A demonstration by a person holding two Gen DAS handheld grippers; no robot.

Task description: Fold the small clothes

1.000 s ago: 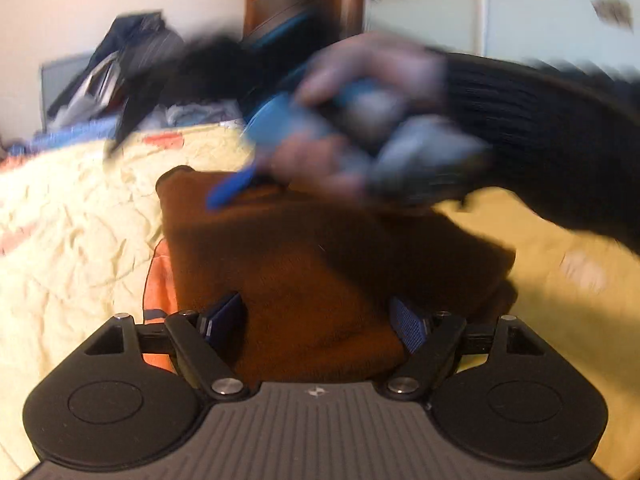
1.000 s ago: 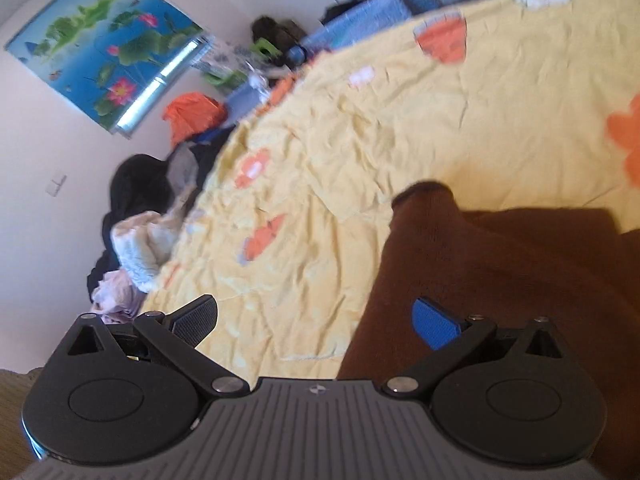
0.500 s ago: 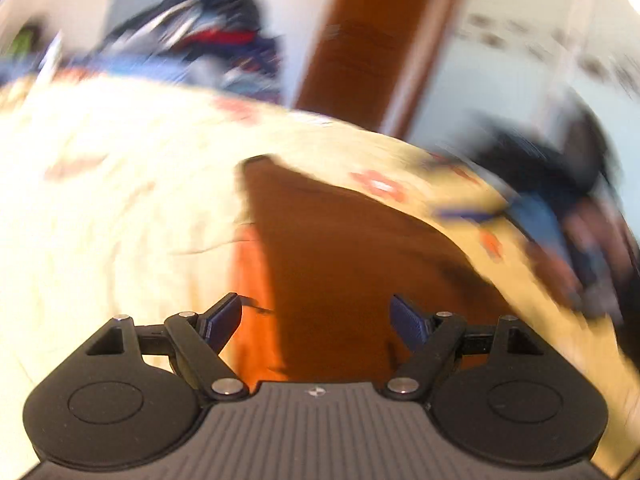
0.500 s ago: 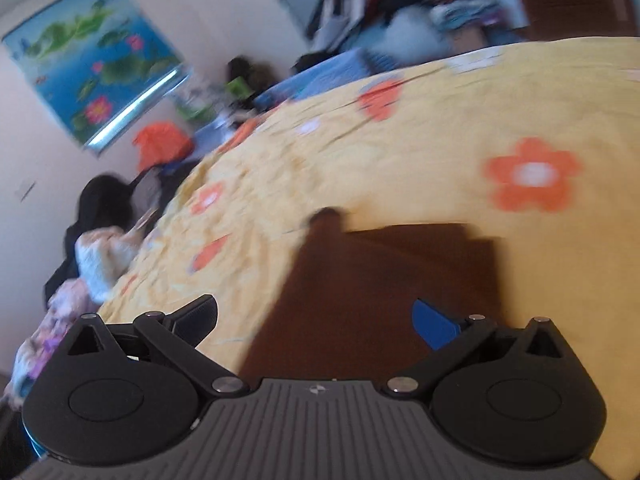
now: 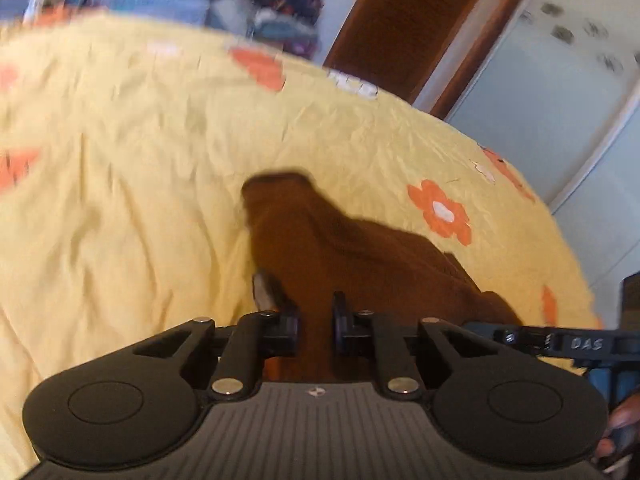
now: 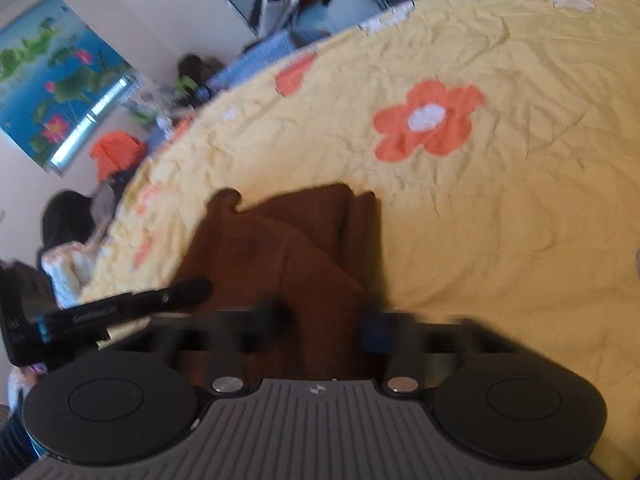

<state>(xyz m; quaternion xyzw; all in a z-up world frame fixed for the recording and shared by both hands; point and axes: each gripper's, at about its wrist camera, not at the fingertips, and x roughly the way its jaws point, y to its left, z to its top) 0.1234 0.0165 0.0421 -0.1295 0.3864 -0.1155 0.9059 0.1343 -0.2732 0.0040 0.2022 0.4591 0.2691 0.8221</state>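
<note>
A wide bed under a crumpled yellow bedsheet with orange flowers (image 5: 120, 128) fills both views, and the dark brown, soft fleece garment (image 5: 352, 248) lies on it, partly folded, directly ahead of both tools. Its long axis runs away from the cameras, from the near edge under the fingers to a rounded far corner.

The left hand-held gripper (image 5: 316, 320) has brown cloth between its narrow-set jaws, which are closing on the near edge. The right hand-held gripper (image 6: 326, 326) meets the same near edge beside it; its jaws are closing too, with fabric between them. Both hands appear equally near, side by side, so the coming fold likely carries this edge forward toward the far corner.

The right tool's fingers are smeared by motion blur, so contact of pads with cloth is hard to confirm. The garment's near hem is hidden beneath both tool bodies, and its type cannot be made out.
</note>
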